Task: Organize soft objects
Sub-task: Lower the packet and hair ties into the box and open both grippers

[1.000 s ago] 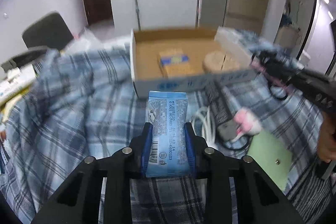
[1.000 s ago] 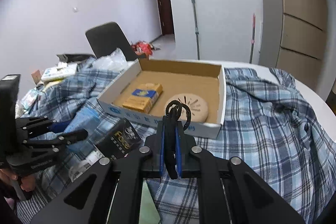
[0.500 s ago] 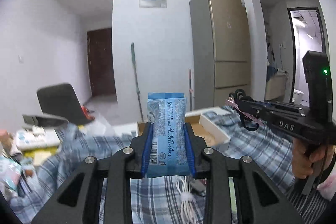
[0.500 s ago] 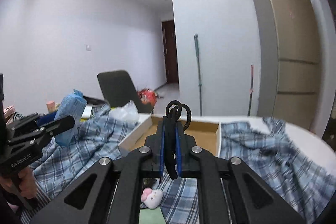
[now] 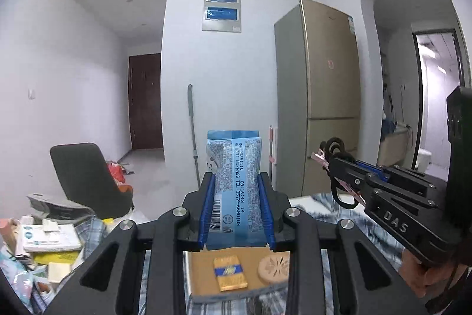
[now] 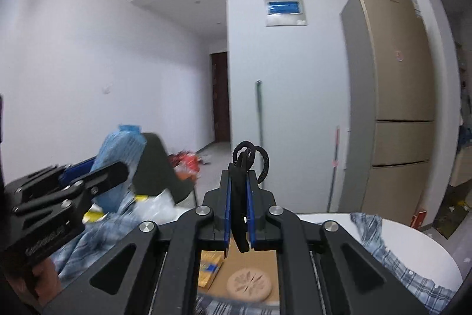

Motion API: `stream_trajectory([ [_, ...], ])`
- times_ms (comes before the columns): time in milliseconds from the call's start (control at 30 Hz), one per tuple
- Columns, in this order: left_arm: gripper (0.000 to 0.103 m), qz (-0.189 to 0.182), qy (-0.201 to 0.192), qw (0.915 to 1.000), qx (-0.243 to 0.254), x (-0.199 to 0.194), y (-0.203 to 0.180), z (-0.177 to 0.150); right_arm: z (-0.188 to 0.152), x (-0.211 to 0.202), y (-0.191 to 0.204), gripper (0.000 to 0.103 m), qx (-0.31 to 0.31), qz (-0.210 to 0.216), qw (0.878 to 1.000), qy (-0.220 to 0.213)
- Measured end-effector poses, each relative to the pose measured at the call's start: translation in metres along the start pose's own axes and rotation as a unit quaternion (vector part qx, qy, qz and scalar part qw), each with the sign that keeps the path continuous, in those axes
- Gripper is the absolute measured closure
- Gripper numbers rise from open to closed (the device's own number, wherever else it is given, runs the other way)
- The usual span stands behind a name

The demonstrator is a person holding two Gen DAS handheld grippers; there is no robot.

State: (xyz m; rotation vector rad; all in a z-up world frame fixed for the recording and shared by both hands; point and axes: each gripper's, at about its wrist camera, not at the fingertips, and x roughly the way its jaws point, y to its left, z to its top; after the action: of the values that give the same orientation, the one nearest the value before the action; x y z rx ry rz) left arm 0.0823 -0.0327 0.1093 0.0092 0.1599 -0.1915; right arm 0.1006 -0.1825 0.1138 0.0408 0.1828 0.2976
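My left gripper (image 5: pixel 235 191) is shut on a light blue tissue packet (image 5: pixel 234 167), which stands upright between the blue pads, high above the table. In the right wrist view the same packet (image 6: pixel 118 149) shows at the left, held in the left gripper (image 6: pixel 109 170). My right gripper (image 6: pixel 239 188) is shut on a bundle of black hair ties (image 6: pixel 250 158); the loops stick out past the fingertips. It also appears at the right of the left wrist view, right gripper (image 5: pixel 333 164), with the hair ties (image 5: pixel 336 146). Below both lies an open cardboard box (image 5: pixel 203 270).
The box holds a yellow-and-blue packet (image 5: pixel 230 275) and a round tan disc (image 5: pixel 273 269). A blue plaid cloth (image 6: pixel 404 262) covers the white round table (image 6: pixel 427 244). A dark chair (image 5: pixel 85 173) and a clutter of papers (image 5: pixel 47 238) sit left; a fridge (image 5: pixel 318 123) stands beyond.
Both grippers have risen well above the table and tilted up toward level, each keeping its hold. The box has dropped to the bottom of both views.
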Motion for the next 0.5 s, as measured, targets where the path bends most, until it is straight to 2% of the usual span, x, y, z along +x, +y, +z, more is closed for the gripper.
stream_trajectory([
  [100, 0.072, 0.0, 0.011, 0.9999, -0.008, 0.025, 0.001, 0.003, 0.001, 0.023, -0.01, 0.095, 0.014, -0.005, 1.0, 0.01],
  [233, 0.072, 0.001, 0.028, 0.9996, -0.01, 0.047, 0.002, -0.006, -0.011, 0.039, -0.016, 0.095, 0.003, -0.024, 1.0, 0.016],
  [333, 0.072, 0.0, 0.053, 0.9985, -0.016, 0.063, 0.008, -0.018, -0.028, 0.057, -0.026, 0.095, 0.028, -0.003, 0.998, 0.058],
  [433, 0.072, -0.004, 0.113, 0.9932, -0.026, 0.086, 0.015, -0.039, -0.045, 0.074, -0.028, 0.095, 0.021, 0.003, 0.995, 0.098],
  [500, 0.072, 0.017, 0.143, 0.9894, -0.018, 0.101, 0.017, -0.052, -0.059, 0.083, -0.028, 0.095, 0.013, 0.012, 0.993, 0.12],
])
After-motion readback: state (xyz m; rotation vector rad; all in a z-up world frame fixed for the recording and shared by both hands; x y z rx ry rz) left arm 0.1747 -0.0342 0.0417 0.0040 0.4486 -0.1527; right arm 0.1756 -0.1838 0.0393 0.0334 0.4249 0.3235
